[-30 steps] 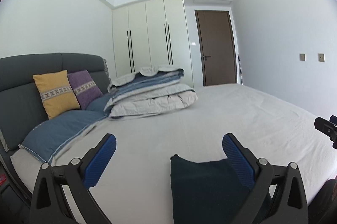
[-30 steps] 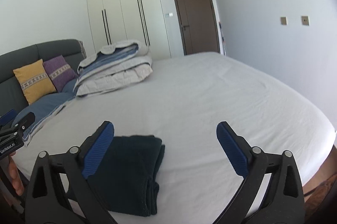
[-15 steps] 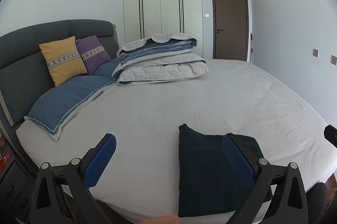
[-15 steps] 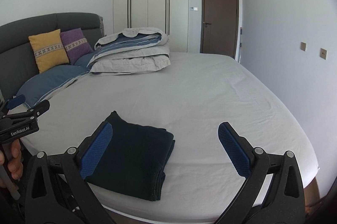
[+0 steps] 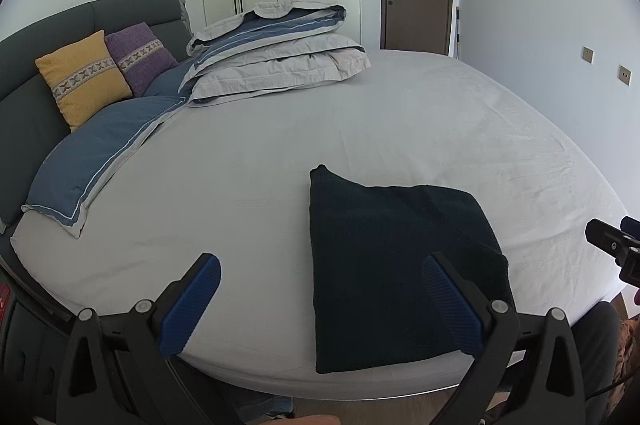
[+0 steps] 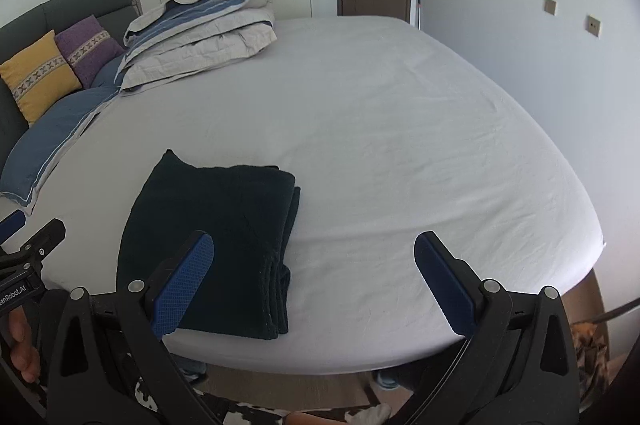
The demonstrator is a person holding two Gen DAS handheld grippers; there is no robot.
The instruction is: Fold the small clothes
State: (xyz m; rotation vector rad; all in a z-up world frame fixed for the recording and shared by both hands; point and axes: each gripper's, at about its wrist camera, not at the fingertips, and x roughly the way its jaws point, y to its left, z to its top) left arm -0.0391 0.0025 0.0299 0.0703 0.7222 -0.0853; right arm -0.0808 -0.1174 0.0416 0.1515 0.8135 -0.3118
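In the left wrist view, the left gripper is being held wide open and empty above the near edge of the bed, while the folded dark garment is lying flat on that edge, beneath the right-hand finger. In the right wrist view, the right gripper is likewise being held wide open with nothing gripped, the garment lying on the bed under its left-hand finger, well apart from the folded duvet.

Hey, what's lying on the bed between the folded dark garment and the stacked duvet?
Nothing: only bare grey sheet separates the dark garment from the duvet. The right wrist view shows it best.
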